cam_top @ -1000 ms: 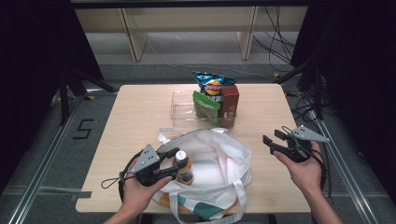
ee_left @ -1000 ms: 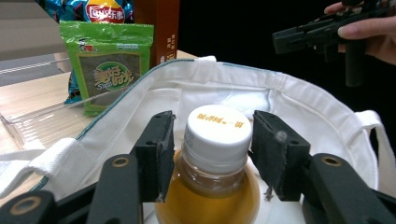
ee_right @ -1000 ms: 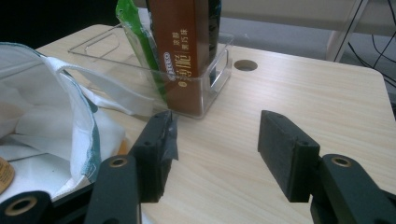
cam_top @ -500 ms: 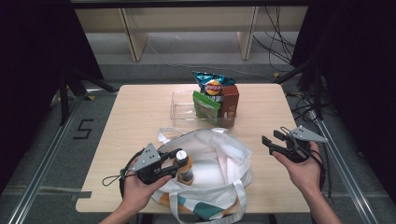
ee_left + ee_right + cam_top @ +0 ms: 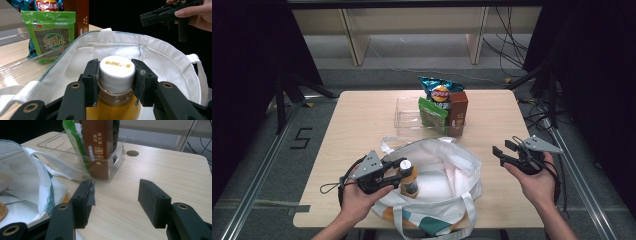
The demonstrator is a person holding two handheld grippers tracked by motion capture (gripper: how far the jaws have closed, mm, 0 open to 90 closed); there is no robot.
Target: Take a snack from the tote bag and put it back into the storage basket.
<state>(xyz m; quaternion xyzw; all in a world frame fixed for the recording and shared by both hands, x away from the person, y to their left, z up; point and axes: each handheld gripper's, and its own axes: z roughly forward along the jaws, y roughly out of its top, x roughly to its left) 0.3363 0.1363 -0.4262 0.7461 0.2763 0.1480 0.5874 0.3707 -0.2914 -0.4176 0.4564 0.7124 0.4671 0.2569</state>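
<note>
A bottle of amber drink with a white cap [image 5: 117, 72] stands upright at the left edge of the white tote bag's [image 5: 447, 170] mouth. My left gripper [image 5: 116, 77] is shut on the bottle [image 5: 408, 179] at its neck, just under the cap; in the high view this gripper [image 5: 394, 170] sits at the front left. The bag's white rim [image 5: 140, 42] curves behind the cap. To the right of the bag, my right gripper [image 5: 507, 151] is held above the table. Its jaws stand wide apart over bare wood, and this gripper [image 5: 116, 200] holds nothing.
A clear plastic bin [image 5: 409, 117] stands behind the bag at mid-table. It holds a green snack packet [image 5: 432, 114], a brown carton [image 5: 457, 111] and a blue chip bag [image 5: 440, 91]. Bare tabletop [image 5: 357, 125] lies to the left of the bin.
</note>
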